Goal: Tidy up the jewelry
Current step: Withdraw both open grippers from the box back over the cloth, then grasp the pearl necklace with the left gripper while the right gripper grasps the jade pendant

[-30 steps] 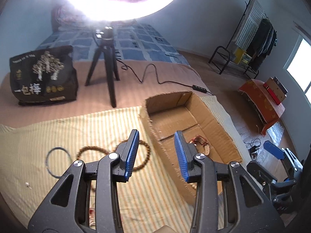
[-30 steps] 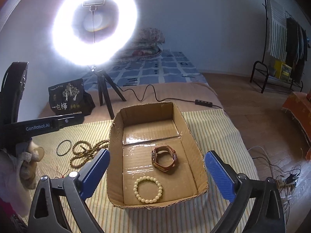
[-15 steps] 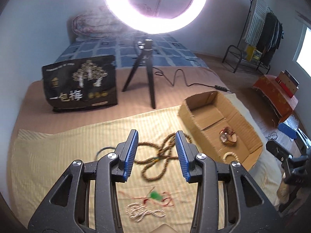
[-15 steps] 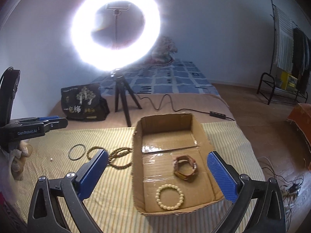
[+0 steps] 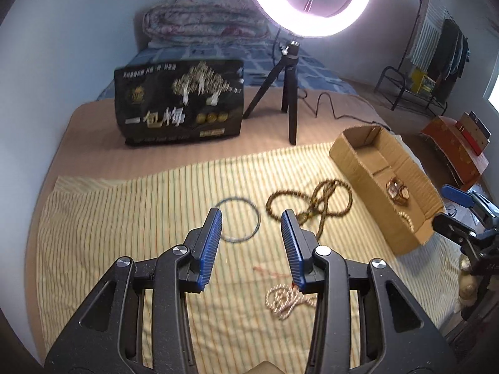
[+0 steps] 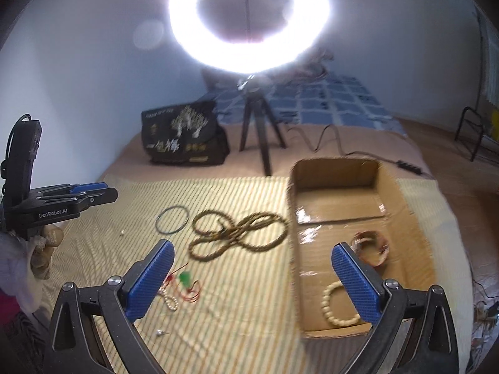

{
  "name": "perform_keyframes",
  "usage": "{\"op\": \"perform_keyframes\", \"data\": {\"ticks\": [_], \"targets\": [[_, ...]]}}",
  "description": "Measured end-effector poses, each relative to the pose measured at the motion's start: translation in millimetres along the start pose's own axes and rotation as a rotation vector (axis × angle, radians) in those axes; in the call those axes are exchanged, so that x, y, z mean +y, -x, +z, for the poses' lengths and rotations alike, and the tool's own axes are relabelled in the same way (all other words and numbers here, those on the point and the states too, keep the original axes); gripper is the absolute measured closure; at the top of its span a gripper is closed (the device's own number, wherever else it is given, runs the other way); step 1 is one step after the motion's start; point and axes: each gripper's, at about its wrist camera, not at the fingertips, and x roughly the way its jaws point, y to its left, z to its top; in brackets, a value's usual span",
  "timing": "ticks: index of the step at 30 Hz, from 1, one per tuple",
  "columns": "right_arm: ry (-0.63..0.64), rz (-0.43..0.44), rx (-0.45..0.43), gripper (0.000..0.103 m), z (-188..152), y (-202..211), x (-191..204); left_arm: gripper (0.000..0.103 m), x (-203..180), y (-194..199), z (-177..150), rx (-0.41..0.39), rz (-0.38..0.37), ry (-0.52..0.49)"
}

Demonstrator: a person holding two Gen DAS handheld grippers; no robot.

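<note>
A cardboard box (image 6: 336, 168) (image 5: 352, 155) lies on a striped cloth and holds a brown leather bracelet (image 6: 371, 246) and a cream bead bracelet (image 6: 338, 305). Left of the box lie a long brown bead necklace (image 6: 237, 233) (image 5: 312, 199), a thin dark bangle (image 6: 172, 219) (image 5: 240, 219), and a pearl chain with red string and a green stone (image 6: 181, 286) (image 5: 285, 296). My left gripper (image 5: 251, 240) is open and empty, hovering just before the bangle. My right gripper (image 6: 249, 277) stands wide open over the box's near left wall, holding nothing.
A ring light on a black tripod (image 5: 288, 93) stands behind the cloth, beside a black printed bag (image 5: 179, 103). A cable (image 5: 330, 106) runs behind the box. A folded quilt (image 5: 205, 18) lies at the wall; a clothes rack (image 5: 436, 46) stands far right.
Both grippers have swung left: the box has slid to the right in both views. The bangle, necklace and pearl chain now lie ahead of the left gripper. Jaw widths look unchanged.
</note>
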Motion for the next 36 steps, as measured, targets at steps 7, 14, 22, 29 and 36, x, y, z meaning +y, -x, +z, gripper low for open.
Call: {"op": "perform_keyframes", "data": {"ticks": [7,14,22,29,36], "targets": [[0.019,0.058,0.128,0.015,-12.2,-32.5,18.2,0.063,9.2,-9.7,-34.0,0.074,-0.061,0.009],[-0.016,0.139,0.21,0.029,-17.0,-56.9,20.7,0.065,2.3,-26.8,-58.9,0.151,-0.127,-0.016],[-0.006,0.235,0.302,0.044,-26.5,-87.2,32.9,0.073,-15.6,-46.3,-76.4,0.212,-0.16,-0.067],[0.046,0.24,0.366,0.057,-37.8,-111.6,45.6,0.08,-25.1,-62.5,-86.4,0.249,-0.15,-0.105],[0.089,0.248,0.394,0.063,-43.3,-125.8,57.4,0.082,-26.1,-69.1,-88.1,0.252,-0.144,-0.118]]}}
